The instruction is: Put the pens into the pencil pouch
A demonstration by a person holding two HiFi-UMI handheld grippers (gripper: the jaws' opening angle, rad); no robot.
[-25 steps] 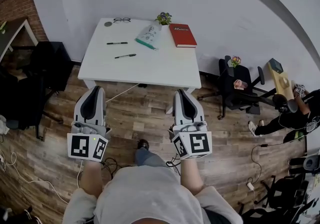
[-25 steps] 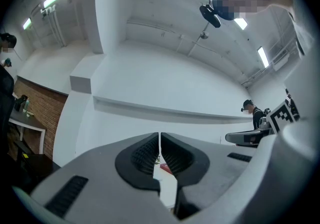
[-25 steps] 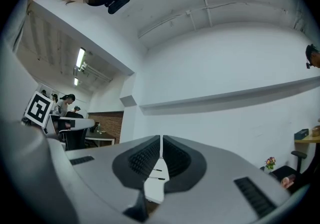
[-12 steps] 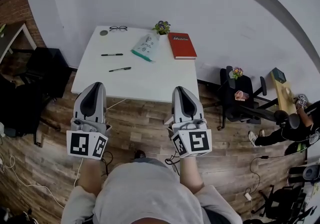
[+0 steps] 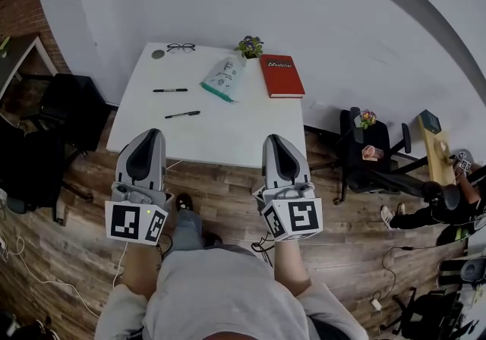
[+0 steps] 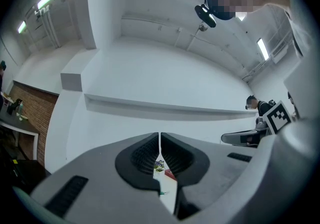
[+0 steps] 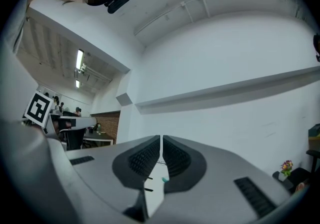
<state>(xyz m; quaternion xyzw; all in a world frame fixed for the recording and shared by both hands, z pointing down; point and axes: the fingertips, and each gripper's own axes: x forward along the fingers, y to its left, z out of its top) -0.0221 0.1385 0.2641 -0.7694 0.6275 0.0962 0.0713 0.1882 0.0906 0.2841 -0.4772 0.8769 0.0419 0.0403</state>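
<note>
Two black pens lie on the white table (image 5: pixel 220 130) in the head view: one (image 5: pixel 170 90) further back, one (image 5: pixel 182 114) nearer the front left. A pale pencil pouch (image 5: pixel 222 77) with a teal edge lies behind them, near the middle. My left gripper (image 5: pixel 147 141) and right gripper (image 5: pixel 276 143) hover side by side over the wooden floor, short of the table's front edge. Both are shut with nothing held. In the left gripper view the left gripper (image 6: pixel 159 138) points at the wall; the right gripper (image 7: pixel 161 142) does the same in its view.
At the table's back stand a red book (image 5: pixel 281 75), a small potted plant (image 5: pixel 249 46), a pair of glasses (image 5: pixel 181 48) and a small round object (image 5: pixel 158 54). A black office chair (image 5: pixel 372 155) stands to the right, dark furniture (image 5: pixel 64 114) to the left. Cables lie on the floor.
The table has drawn nearer in the head view as the person steps towards it; a foot now shows ahead. Both grippers keep their pose, shut.
</note>
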